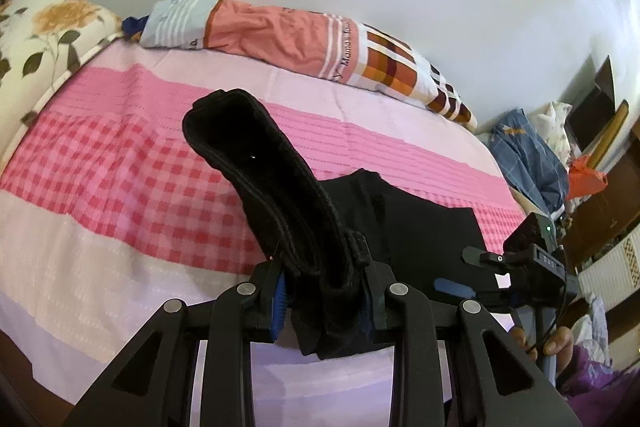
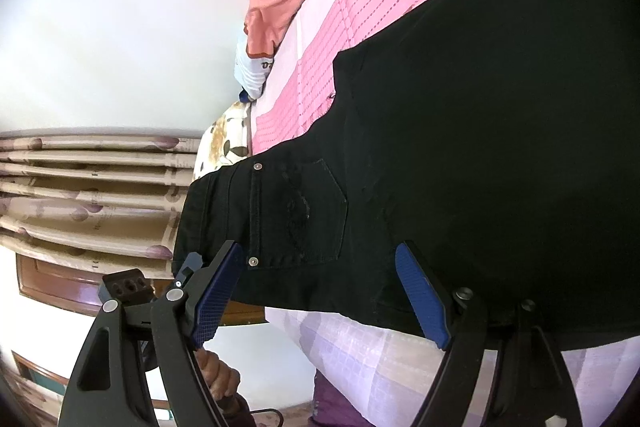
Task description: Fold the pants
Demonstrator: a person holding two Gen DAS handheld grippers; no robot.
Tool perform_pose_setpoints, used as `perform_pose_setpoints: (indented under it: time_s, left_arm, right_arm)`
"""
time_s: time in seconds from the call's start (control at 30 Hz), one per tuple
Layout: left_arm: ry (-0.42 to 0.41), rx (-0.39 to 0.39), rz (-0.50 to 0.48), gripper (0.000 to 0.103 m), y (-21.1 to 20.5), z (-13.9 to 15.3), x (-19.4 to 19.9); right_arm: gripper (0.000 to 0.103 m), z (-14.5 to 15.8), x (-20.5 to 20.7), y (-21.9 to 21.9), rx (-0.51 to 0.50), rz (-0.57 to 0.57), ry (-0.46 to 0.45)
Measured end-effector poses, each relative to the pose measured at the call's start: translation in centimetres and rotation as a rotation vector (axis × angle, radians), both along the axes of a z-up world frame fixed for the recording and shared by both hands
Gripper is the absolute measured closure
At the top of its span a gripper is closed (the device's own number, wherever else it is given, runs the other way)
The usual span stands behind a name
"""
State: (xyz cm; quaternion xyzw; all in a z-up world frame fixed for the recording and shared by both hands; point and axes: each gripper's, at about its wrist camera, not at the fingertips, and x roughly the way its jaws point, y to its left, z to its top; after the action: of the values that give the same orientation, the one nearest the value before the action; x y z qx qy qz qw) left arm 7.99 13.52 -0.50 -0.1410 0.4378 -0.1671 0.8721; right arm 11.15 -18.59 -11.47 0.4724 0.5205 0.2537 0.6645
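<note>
Black pants (image 2: 460, 147) lie on a pink checked bedspread (image 1: 120, 167). My left gripper (image 1: 322, 297) is shut on the waistband end of the pants (image 1: 280, 187) and holds it up off the bed, so the cloth stands up in front of the camera. The rest of the pants (image 1: 420, 227) lies flat to the right. My right gripper (image 2: 320, 291) is open, its blue pads (image 2: 422, 297) on either side of the pants' near edge by the back pocket (image 2: 304, 211). It also shows in the left wrist view (image 1: 472, 275).
A rolled orange and plaid blanket (image 1: 320, 43) lies along the far edge of the bed by the white wall. A floral pillow (image 1: 36, 43) is at the left. Piled clothes (image 1: 532, 155) and wooden furniture stand beyond the bed's right side.
</note>
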Motion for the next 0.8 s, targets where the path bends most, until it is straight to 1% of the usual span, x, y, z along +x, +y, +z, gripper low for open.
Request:
perform_pose_setpoints:
  time_s: [0.43, 0.6, 0.67, 0.8]
  left_arm:
    - [-0.016, -0.003, -0.043, 0.074, -3.0, 1.1, 0.7]
    - [-0.022, -0.006, -0.077, 0.074, -4.8, 1.1, 0.9]
    - [-0.024, -0.009, -0.096, 0.074, -5.7, 1.1, 0.9]
    - [-0.033, -0.010, -0.134, 0.074, -7.6, 1.2, 0.7]
  right_arm:
    - [0.026, -0.1, -0.3, -1.5, 0.042, -0.021, -0.004]
    - [0.026, 0.6, 0.3, -1.4, 0.067, 0.006, -0.024]
    - [0.026, 1.0, 0.6, -1.3, 0.092, 0.017, -0.035]
    - [0.023, 1.3, 1.5, -1.2, 0.200, 0.035, -0.031]
